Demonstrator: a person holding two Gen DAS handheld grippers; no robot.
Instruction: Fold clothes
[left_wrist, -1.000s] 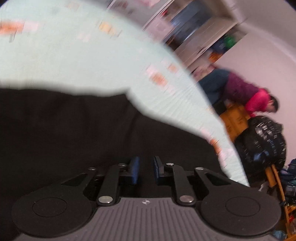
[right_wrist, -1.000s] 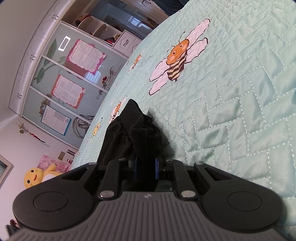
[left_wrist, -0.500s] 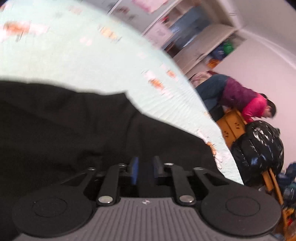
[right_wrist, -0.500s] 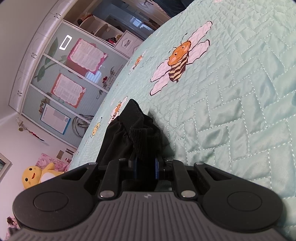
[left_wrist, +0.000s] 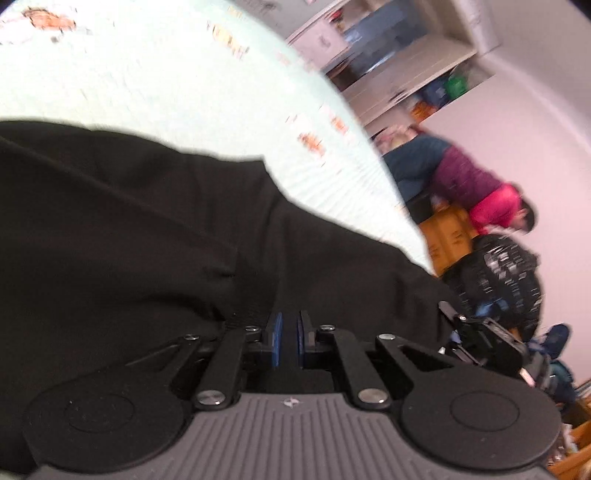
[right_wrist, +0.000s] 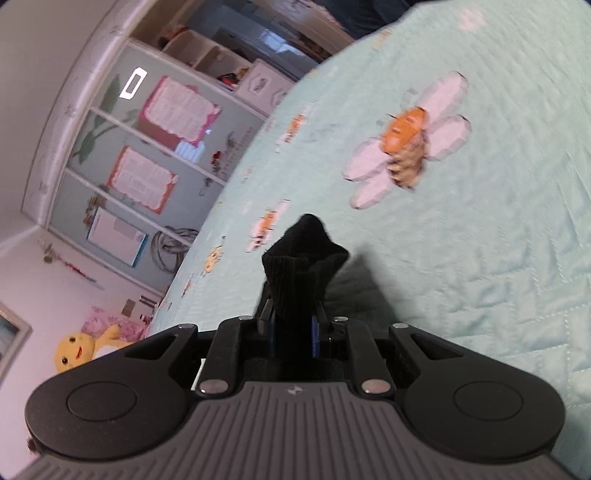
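A black garment lies spread over the pale green quilted bedspread and fills the lower left of the left wrist view. My left gripper is shut on a fold of its fabric, the blue pads almost together. In the right wrist view a ribbed black cuff or corner of the garment sticks up from between the pads. My right gripper is shut on it and holds it above the bedspread, where it casts a shadow.
Beyond the bed's far edge a person in a pink and maroon top bends over an orange wooden piece and a black bag. A cupboard with posters and a yellow plush toy stand left of the bed.
My right gripper has risen with the black cuff, which now hangs clear of the bed. The left gripper has shifted along the garment and its pads stand closer together on the fabric.
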